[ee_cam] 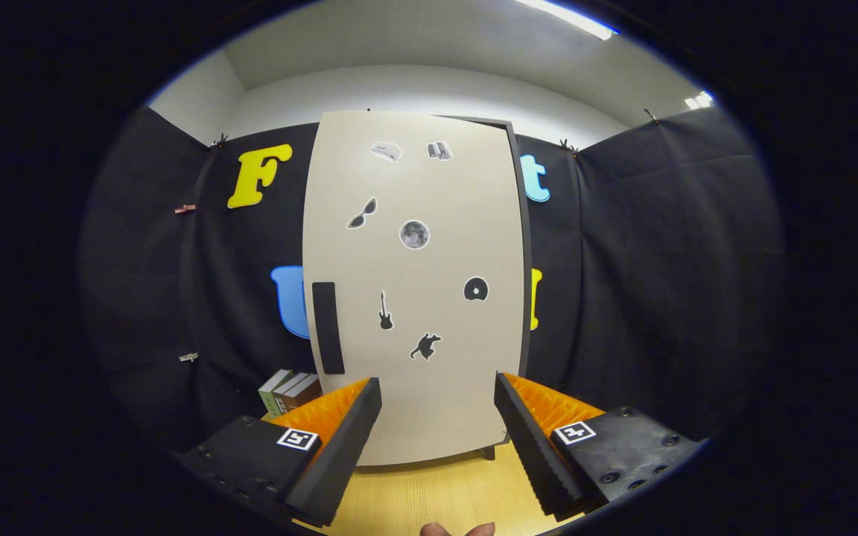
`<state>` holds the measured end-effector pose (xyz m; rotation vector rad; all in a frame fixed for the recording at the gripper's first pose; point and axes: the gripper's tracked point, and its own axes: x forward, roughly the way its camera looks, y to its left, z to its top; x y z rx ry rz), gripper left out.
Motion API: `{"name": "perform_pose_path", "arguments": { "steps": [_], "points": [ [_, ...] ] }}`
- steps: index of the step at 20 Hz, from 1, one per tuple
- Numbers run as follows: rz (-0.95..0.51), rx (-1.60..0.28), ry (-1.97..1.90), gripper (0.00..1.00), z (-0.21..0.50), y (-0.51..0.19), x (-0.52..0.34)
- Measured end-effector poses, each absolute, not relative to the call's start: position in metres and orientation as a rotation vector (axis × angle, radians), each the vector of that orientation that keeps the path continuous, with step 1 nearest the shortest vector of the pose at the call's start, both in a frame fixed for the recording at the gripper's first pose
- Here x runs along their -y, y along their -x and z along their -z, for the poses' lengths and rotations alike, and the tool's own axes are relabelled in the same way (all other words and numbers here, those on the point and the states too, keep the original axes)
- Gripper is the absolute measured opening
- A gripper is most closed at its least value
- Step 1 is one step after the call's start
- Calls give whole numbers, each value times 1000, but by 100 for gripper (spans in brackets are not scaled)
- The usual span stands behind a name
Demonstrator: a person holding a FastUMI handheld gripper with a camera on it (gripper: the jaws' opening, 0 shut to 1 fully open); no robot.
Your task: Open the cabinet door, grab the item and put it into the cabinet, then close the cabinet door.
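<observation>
gripper (438, 391) fingers apart, cabinet door (414, 298) shut beyond

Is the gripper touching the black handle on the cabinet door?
Apart. In the gripper view the open gripper holds nothing, and the handle sits beyond its fingers on the cabinet door.

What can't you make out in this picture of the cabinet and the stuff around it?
- Cabinet interior: hidden behind the closed cabinet door, gripper view.
- Books beside the cabinet: their lower parts are covered by a finger of the open hand-held gripper.
- Stickers on the door: too small to show detail.
- Person's fingertips: cut off at the edge.
</observation>
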<state>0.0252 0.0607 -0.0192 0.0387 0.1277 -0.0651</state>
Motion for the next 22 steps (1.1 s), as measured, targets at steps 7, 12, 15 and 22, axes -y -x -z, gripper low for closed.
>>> {"name": "perform_pose_path", "arguments": {
  "steps": [7, 12, 15, 22],
  "points": [
    [61, -127, -32, 99, 19, -23, -62],
    [61, -125, -34, 99, 19, -22, -61],
    [61, -124, -38, 99, 19, -21, -60],
    [60, -123, -39, 99, 18, -22, -60]
  ]
}}
